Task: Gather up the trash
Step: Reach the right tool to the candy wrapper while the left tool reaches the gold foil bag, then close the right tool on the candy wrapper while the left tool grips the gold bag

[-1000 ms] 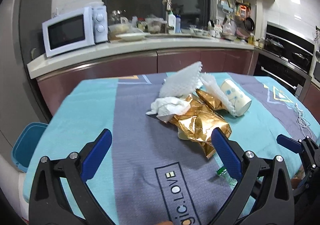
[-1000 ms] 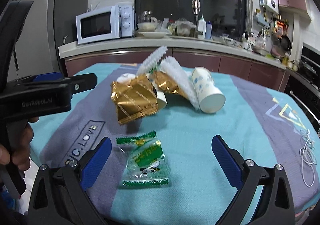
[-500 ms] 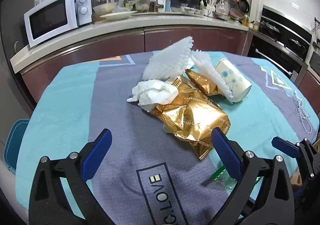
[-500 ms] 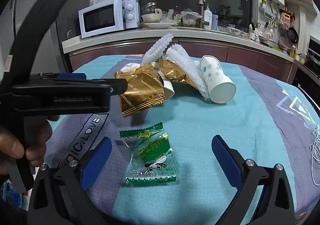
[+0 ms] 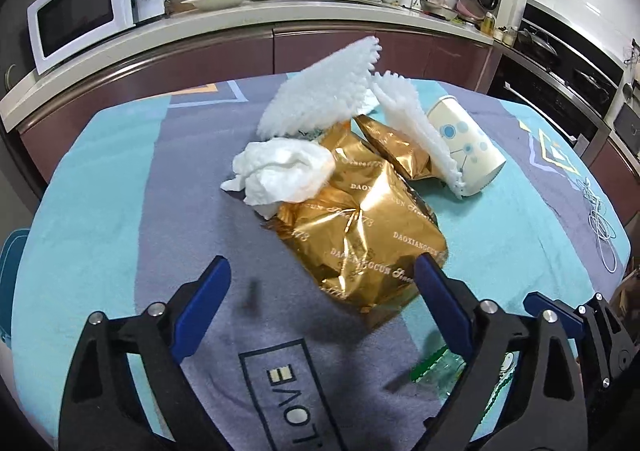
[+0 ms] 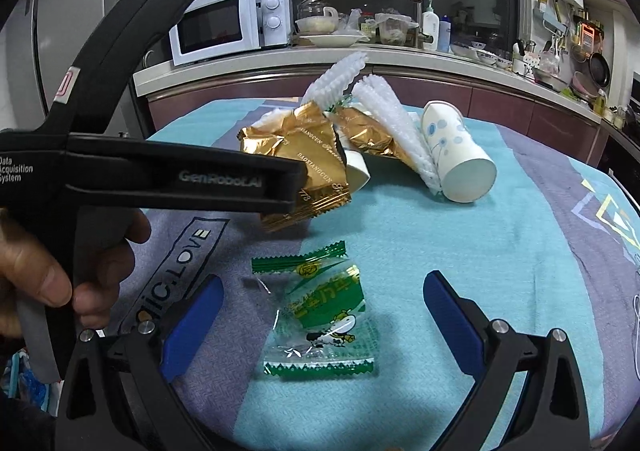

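Note:
A trash pile lies mid-table: a large gold foil wrapper (image 5: pixel 360 235), a crumpled white tissue (image 5: pixel 280 171), white foam netting (image 5: pixel 320 103), a smaller gold wrapper (image 5: pixel 394 149) and a tipped paper cup (image 5: pixel 466 143). My left gripper (image 5: pixel 320 291) is open, its right finger beside the gold wrapper's near edge. My right gripper (image 6: pixel 322 311) is open around a green candy wrapper (image 6: pixel 324 315) lying flat on the cloth. In the right wrist view the left gripper's body partly hides the gold wrapper (image 6: pixel 312 167); the cup (image 6: pixel 456 159) and netting (image 6: pixel 384 127) lie beyond.
The table has a teal and grey cloth (image 5: pixel 100 211). A white cable (image 5: pixel 600 227) lies at its right edge. A kitchen counter (image 5: pixel 240 19) with a microwave (image 5: pixel 92 7) stands behind. A blue bin (image 5: pixel 8 259) sits left of the table.
My left gripper has moved forward and lower toward the gold wrapper. My right gripper has edged closer to the green candy wrapper. Both stayed open.

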